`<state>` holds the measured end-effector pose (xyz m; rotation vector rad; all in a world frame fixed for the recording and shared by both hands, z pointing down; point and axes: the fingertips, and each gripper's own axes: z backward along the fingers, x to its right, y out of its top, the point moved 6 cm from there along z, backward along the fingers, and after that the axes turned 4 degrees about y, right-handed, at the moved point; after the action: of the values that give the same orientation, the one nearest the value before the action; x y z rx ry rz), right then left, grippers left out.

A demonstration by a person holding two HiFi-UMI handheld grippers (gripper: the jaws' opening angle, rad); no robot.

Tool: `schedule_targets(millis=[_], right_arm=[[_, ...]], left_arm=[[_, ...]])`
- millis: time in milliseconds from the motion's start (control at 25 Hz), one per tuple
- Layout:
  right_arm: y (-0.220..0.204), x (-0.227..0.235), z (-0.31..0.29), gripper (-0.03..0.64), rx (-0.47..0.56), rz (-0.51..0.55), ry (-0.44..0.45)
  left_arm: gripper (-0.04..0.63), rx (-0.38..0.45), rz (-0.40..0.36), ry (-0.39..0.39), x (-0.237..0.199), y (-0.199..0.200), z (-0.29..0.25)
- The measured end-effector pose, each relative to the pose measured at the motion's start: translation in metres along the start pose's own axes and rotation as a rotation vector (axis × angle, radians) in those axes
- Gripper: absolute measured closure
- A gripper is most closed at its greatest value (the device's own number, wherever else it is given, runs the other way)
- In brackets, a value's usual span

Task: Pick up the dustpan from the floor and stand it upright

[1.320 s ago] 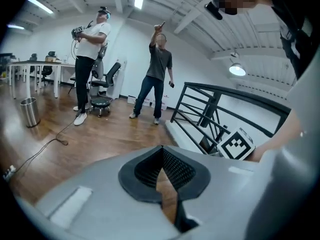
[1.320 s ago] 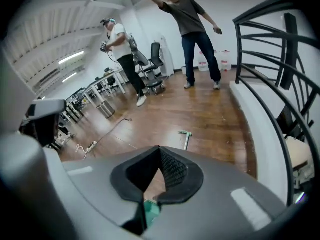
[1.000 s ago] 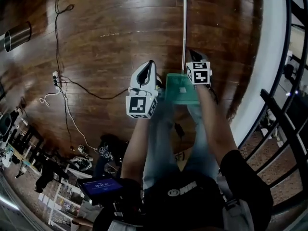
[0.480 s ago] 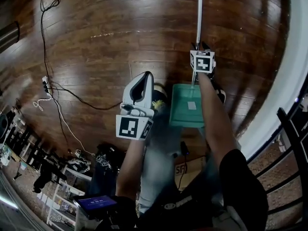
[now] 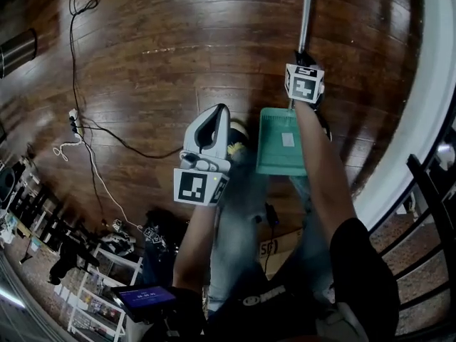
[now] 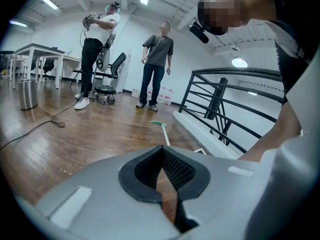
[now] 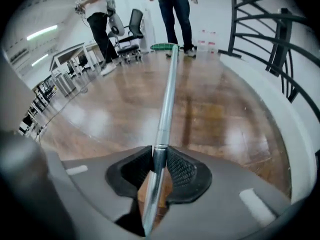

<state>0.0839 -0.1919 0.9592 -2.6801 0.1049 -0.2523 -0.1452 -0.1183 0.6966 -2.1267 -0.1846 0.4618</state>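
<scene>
A green dustpan [image 5: 281, 141] lies flat on the wood floor, just in front of the person's legs. Its long metal handle [image 5: 306, 13] runs away from me to a green end grip [image 7: 164, 47]. My right gripper [image 5: 303, 55] sits low on the handle just beyond the pan. Its jaws are closing, and the metal handle [image 7: 167, 99] runs between the pads of the right gripper [image 7: 159, 151]. My left gripper [image 5: 216, 112] hovers left of the pan, shut with nothing in it; the left gripper [image 6: 161, 149] faces the room, and the far end of the handle [image 6: 162, 131] shows beyond it.
A white curb [image 5: 427, 120] and a black railing [image 6: 220, 99] border the floor on the right. A black cable [image 5: 92, 141] and a power strip [image 5: 73, 116] lie at the left, near a metal bin [image 6: 27, 94]. Two people [image 6: 157, 64] stand at the far end by desks and chairs.
My right gripper has dropped to the handle just beyond the pan and now has the pole between its jaws. The left gripper sank a little. The dustpan still lies flat.
</scene>
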Motion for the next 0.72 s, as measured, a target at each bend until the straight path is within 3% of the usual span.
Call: schedule_targets(millis=[200,320,480,720], right_arm=[[0.092,0.002,0.106,0.531,0.278,0.045,-0.031],[0.117,-0.002,0.156,0.535,0.41,0.09,-0.037],[0.106,0.001,0.195,0.537,0.528,0.13,-0.042],[0.069,0.008,0.215,0.534,0.579,0.155,0.017]], left_arm=[[0.58,0.123,-0.005,-0.027,0.031,0.073,0.021],[0.58,0.2,-0.033,-0.051,0.046,0.112,0.033],[0.58,0.261,-0.071,-0.073,0.064,0.13,0.045],[0.58,0.244,-0.093,-0.094,0.083,0.116,0.058]])
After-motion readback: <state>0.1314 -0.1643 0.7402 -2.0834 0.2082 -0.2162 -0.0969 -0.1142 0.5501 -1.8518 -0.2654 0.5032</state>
